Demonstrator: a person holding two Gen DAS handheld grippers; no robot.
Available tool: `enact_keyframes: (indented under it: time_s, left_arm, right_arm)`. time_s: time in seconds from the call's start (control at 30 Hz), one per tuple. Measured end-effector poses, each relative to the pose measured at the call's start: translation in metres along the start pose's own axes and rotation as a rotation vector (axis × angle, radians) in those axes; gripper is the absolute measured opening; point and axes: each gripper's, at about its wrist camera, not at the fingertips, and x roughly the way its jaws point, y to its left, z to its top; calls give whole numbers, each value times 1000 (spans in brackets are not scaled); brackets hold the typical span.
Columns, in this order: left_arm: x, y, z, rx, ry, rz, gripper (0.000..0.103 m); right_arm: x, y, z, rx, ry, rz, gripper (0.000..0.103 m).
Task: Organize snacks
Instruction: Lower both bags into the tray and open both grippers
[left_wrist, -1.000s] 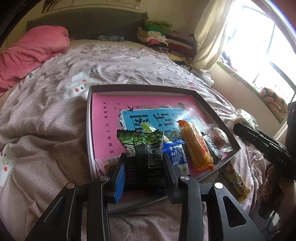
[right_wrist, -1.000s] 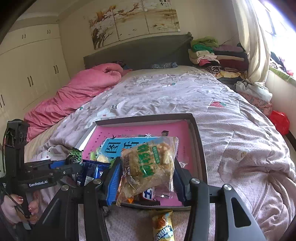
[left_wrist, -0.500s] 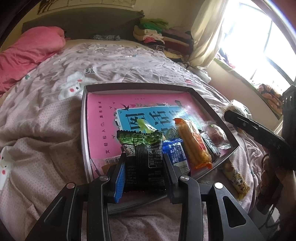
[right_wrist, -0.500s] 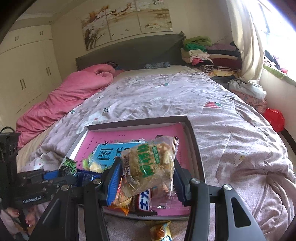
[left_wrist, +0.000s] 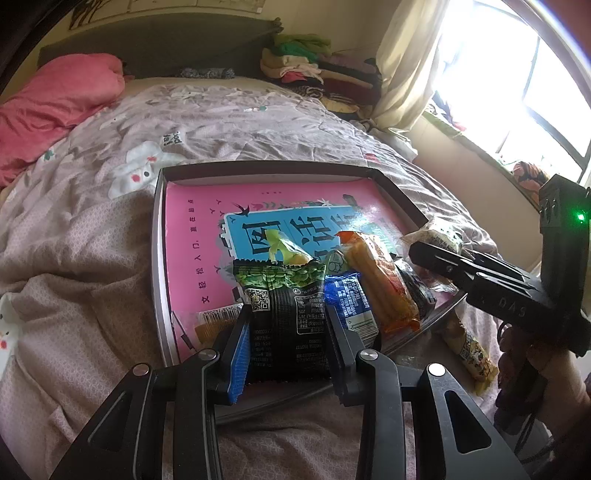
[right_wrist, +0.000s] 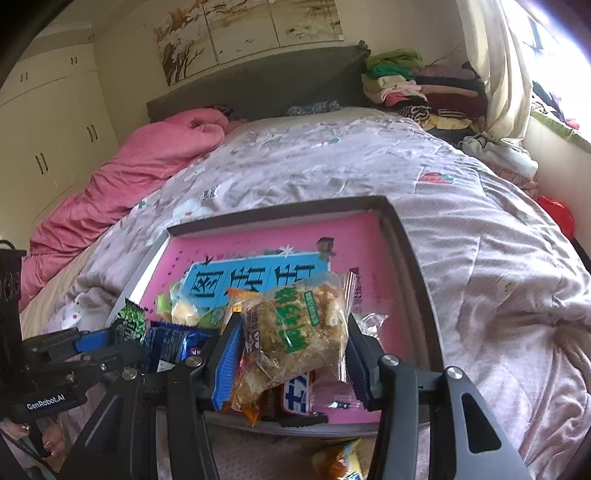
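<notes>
- The left gripper (left_wrist: 286, 334) is clamped on a green-and-black snack packet (left_wrist: 286, 295), held over the near edge of the tray (left_wrist: 159, 258) on the bed (left_wrist: 92, 221).
- Just right of it in the tray lie a blue packet (left_wrist: 352, 302) and an orange snack stick (left_wrist: 380, 284).
- The right gripper (right_wrist: 288, 354) grips a clear bag of brown cakes with green lettering (right_wrist: 295, 325) above the tray's near right part.
- A yellow wrapped snack (right_wrist: 340, 459) lies on the bed outside the tray.
</notes>
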Motion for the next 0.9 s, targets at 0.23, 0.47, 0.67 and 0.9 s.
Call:
enact_keyframes:
  time_s: [0.23, 0.47, 0.67, 0.9]
  left_arm:
    - [0, 0, 0, -1, 1, -1, 37]
    - [0, 1, 0, -2, 0, 0, 37]
    - [0, 0, 0, -6, 1, 0, 37]
    - [0, 2, 0, -9, -1, 4, 37]
  right_arm:
    - [4, 11, -4, -26, 9, 29, 51]
    - [10, 15, -7, -34, 26, 32, 52]
    - [13, 15, -8, -32, 40, 33, 53]
    - [11, 14, -8, -33, 36, 11, 54]
